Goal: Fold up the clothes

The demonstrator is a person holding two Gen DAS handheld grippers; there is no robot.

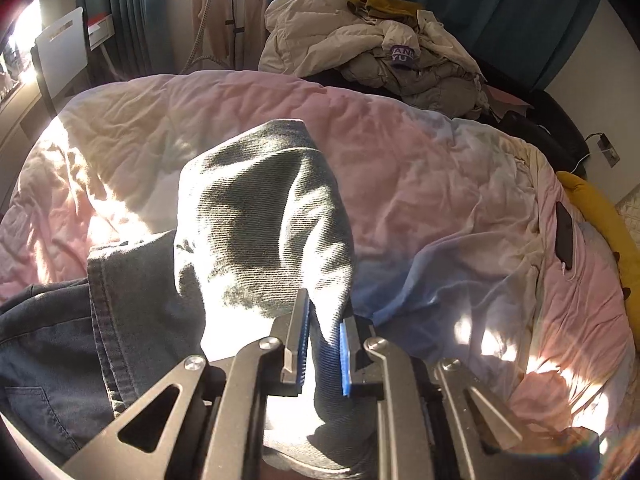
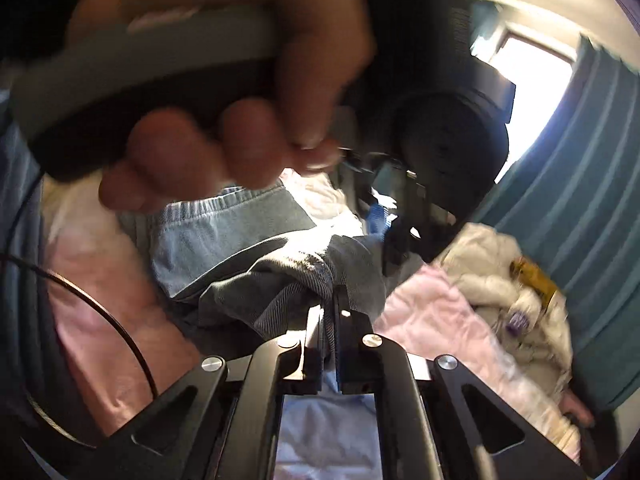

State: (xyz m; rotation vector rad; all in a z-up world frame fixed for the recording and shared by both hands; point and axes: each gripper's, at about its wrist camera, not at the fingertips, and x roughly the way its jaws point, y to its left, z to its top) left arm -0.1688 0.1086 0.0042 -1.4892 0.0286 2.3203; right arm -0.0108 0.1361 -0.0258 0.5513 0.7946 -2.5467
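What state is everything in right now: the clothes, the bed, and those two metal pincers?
Left gripper: shut on a fold of the dark grey denim garment.
Right gripper: shut on the garment's edge.
Dark grey denim garment: lifted, draped, partly folded over.
Pink and blue quilt: spread over the bed, wrinkled.
Pile of cream padded jackets: heaped, unfolded.
Teal curtains: partly drawn beside the bright window.
Black phone: lying on the quilt, cable attached.

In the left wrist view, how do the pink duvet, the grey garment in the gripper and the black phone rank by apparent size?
1. pink duvet
2. grey garment, enlarged by nearness to the camera
3. black phone, clearly smallest
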